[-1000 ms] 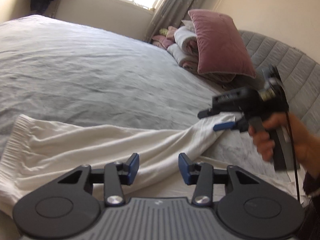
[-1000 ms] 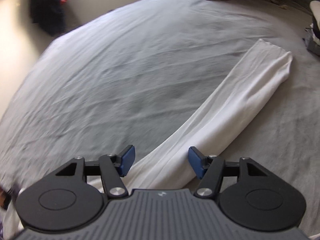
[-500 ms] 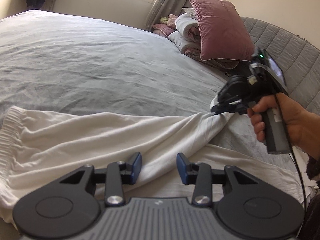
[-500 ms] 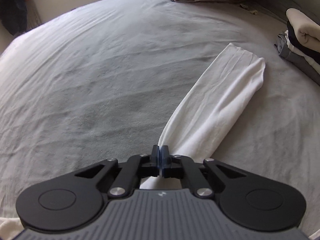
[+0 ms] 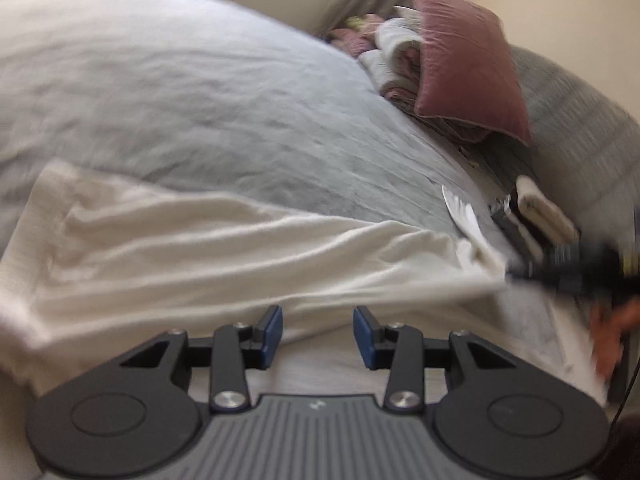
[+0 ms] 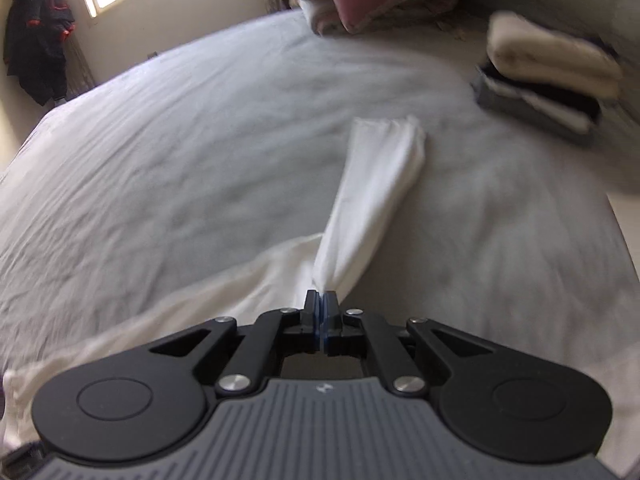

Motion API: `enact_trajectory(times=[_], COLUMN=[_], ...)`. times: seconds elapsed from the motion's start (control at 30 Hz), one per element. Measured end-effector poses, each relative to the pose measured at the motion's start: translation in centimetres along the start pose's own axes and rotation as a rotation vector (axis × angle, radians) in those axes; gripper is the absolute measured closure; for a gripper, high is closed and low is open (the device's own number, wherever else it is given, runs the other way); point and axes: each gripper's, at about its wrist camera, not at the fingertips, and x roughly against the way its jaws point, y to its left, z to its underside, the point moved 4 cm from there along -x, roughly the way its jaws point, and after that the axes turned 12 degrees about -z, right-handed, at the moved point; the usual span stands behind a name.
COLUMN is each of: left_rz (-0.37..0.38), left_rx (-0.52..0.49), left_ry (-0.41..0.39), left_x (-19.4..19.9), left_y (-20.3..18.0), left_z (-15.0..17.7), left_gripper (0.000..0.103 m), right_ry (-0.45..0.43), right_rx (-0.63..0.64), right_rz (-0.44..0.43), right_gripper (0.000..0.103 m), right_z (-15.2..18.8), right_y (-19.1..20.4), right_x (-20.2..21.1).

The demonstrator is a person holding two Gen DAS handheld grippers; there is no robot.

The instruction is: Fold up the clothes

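Now the right claw [image 6: 321, 307] pinches the white garment's [image 6: 376, 196] sleeve on the bed [image 6: 160, 152], while the left claw [image 5: 318, 330] hangs spread above the cloth. Thin fabric could slip free if tugged hard, undoing the fold.

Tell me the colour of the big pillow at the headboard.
The pillow is dusty pink, clearest in the left wrist view.

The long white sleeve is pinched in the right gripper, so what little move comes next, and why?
Probably carry the long white sleeve over onto the cream-white shirt body. The right gripper is shut on the sleeve's near end, while its cuff lies out on the grey bedsheet, away from the body. The left gripper hovers open over the shirt and could steady it.
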Motion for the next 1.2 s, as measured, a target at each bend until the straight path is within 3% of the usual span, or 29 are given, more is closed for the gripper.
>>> enact_trajectory(times=[0.1, 0.23, 0.3, 0.33, 0.4, 0.47, 0.7, 0.93, 1.0, 1.07, 1.2], left_rz=[0.000, -0.048, -0.068, -0.077, -0.091, -0.112, -0.260, -0.335, -0.334, -0.341, -0.341], left_rx=[0.120, 0.207, 0.237, 0.253, 0.293, 0.325, 0.358, 0.463, 0.518, 0.574, 0.692], left_ry=[0.054, 0.086, 0.090, 0.093, 0.099, 0.099, -0.021, -0.155, -0.180, -0.206, -0.237], left_x=[0.2, 0.6, 0.9, 1.1, 1.6, 2.0, 3.2, 3.0, 3.1, 3.3, 4.2], left_y=[0.7, 1.3, 1.6, 1.8, 2.2, 2.5, 3.2, 4.3, 4.9, 5.6, 7.1], left_z=[0.1, 0.8, 1.4, 1.6, 1.8, 1.9, 2.2, 2.2, 2.3, 2.4, 2.8], left_gripper=[0.063, 0.062, 0.062, 0.062, 0.062, 0.060, 0.059, 0.062, 0.063, 0.068, 0.073], right_ry=[0.048, 0.075, 0.085, 0.089, 0.090, 0.072, -0.020, -0.101, -0.121, -0.119, -0.135], right_rx=[-0.055, -0.162, -0.252, -0.296, -0.377, -0.432, -0.475, -0.548, -0.565, -0.574, -0.605], right_rz=[-0.010, -0.065, -0.103, -0.122, -0.156, -0.190, -0.261, -0.402, -0.427, -0.452, -0.499], right_gripper=[0.102, 0.102, 0.096, 0.087, 0.084, 0.057, 0.054, 0.054, 0.063, 0.092, 0.091], right_z=[1.9, 3.0, 3.0, 2.9, 2.7, 2.5, 0.7, -1.4, -1.7, -2.0, -2.4], right_y=[-1.4, -2.8, -3.7, -4.1, -4.8, -5.4, -5.6, -5.7, -5.9, -6.0, -5.9], right_x=[0.3, 0.1, -0.6, -0.9, -1.6, -2.4, -5.2, -8.4, -9.1, -9.6, -8.7])
